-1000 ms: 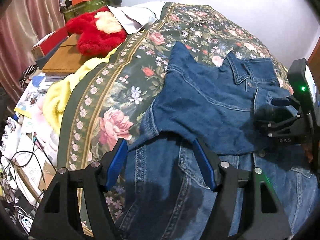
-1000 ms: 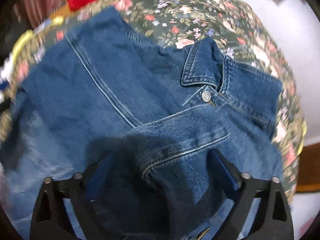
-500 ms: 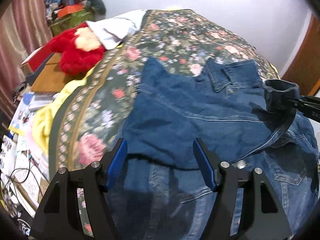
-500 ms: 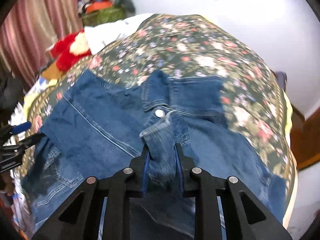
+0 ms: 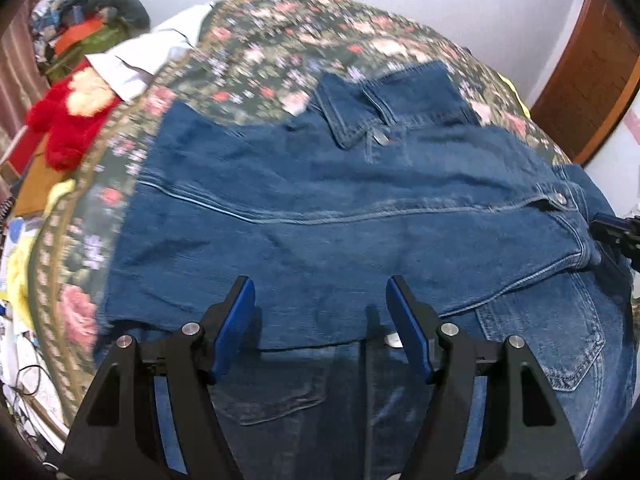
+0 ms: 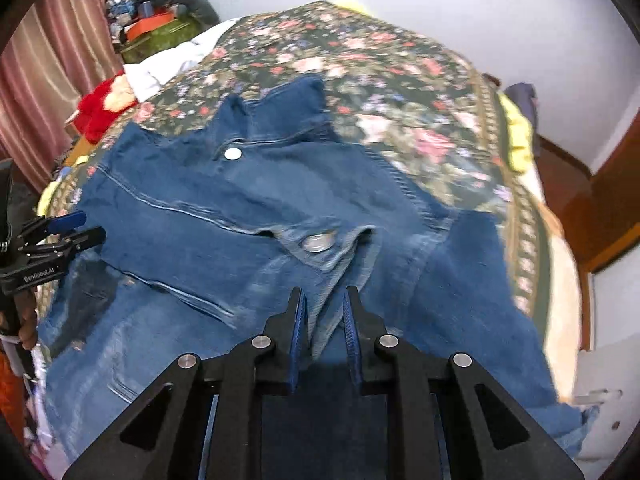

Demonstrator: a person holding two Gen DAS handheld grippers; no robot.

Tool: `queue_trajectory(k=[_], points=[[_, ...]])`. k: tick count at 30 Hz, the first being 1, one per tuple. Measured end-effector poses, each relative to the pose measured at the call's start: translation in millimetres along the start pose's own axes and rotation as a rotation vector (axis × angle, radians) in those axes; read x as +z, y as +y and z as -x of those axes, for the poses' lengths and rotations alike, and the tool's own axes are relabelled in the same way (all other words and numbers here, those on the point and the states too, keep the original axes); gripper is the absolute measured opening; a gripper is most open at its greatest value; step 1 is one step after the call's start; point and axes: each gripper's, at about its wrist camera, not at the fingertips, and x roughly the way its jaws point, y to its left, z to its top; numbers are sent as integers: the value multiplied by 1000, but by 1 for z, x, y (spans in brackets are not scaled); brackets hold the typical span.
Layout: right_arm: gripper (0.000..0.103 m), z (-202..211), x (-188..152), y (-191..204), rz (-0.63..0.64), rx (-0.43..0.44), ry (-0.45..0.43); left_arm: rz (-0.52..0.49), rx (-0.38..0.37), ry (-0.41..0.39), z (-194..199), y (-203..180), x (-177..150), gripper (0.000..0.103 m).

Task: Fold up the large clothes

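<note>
Denim jacket (image 5: 340, 216) lay spread on the floral bedspread (image 5: 280, 40), collar (image 5: 348, 120) at the far side. Right claw (image 6: 324, 320) was clamped on a buttoned cuff (image 6: 320, 248), sleeve drawn across the body. Left claw (image 5: 320, 320) hung with jaws apart above the near hem, holding nothing. Judged: sleeve fold in hand. Next move calls for laying the cuff flat, then letting go.

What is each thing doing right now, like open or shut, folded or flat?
Left gripper: open, holding nothing, above the jacket.
Right gripper: shut on a cuff of the denim jacket.
Denim jacket: partly folded, one sleeve laid across its front, collar folded down.
Floral bedspread: spread flat under the jacket.
</note>
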Motion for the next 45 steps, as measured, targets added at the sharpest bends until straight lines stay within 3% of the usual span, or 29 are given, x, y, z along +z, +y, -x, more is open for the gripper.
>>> queue_trajectory(k=[5, 10, 13, 17, 21, 28, 31, 34, 36, 37, 38, 40, 43, 45], points=[[17, 18, -4, -29, -43, -2, -51, -55, 0, 105, -32, -18, -6, 67], [17, 31, 20, -50, -59, -2, -62, -80, -7, 88, -20, -12, 7, 67], [17, 26, 39, -57, -47, -35, -59, -68, 43, 22, -1, 11, 33, 69], [17, 8, 58, -68, -39, -70, -47, -13, 107, -41, 11, 61, 70, 83], [17, -22, 77, -79, -42, -63, 23, 71, 144, 15, -11, 114, 98, 83], [17, -78, 107, -57, 54, -18, 135, 115, 107, 102, -61, 144, 111, 83], [17, -108, 116, -39, 127, -23, 194, 90, 107, 83, -70, 137, 113, 75], [18, -132, 114, -21, 261, -136, 223, 36, 139, 93, -82, 125, 118, 37], [24, -133, 111, -13, 323, -187, 211, 26, 161, 92, -89, 122, 121, 27], [40, -133, 110, -10, 344, -221, 202, 21, 168, 87, -90, 120, 121, 23], [63, -131, 108, -7, 372, -296, 178, 24, 176, 80, -89, 120, 121, 20], [83, -128, 104, -7, 401, -384, 122, 45, 172, 56, -83, 123, 120, 15], [82, -126, 104, -19, 347, -325, 116, 68, 170, 20, -73, 130, 118, 13], [81, -122, 109, -30, 271, -218, 126, 77, 165, 11, -69, 133, 116, 13]])
